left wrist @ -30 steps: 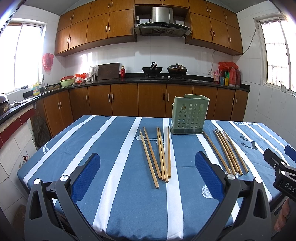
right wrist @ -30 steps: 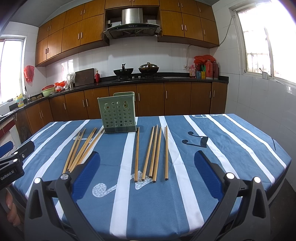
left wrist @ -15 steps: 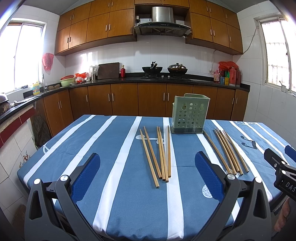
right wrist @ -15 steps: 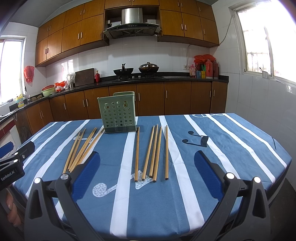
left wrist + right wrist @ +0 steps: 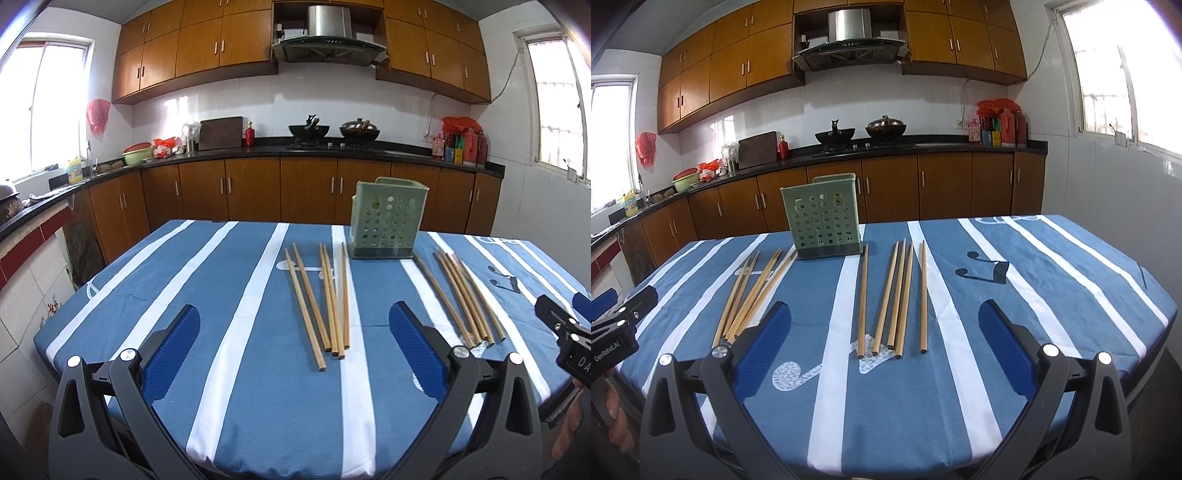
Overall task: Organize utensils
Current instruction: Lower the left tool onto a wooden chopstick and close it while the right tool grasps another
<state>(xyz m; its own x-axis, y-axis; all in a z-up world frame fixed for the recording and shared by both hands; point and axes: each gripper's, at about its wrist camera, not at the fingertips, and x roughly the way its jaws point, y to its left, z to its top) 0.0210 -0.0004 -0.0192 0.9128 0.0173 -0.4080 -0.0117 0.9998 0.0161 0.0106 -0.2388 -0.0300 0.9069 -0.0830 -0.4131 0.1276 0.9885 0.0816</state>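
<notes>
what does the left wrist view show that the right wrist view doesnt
Only the left wrist view: the left gripper with its jaws open and empty, the right gripper's black body at the right edge, and the left-hand window in full.

Only the right wrist view: the right gripper with its jaws open and empty, the left gripper's body at the left edge, and the table's right corner.

Both: the green holder standing upright on the striped tablecloth, with one group of chopsticks on each side of it, and the stove hood.

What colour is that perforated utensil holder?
The perforated plastic utensil holder is pale green, clearest in the right wrist view.
</notes>
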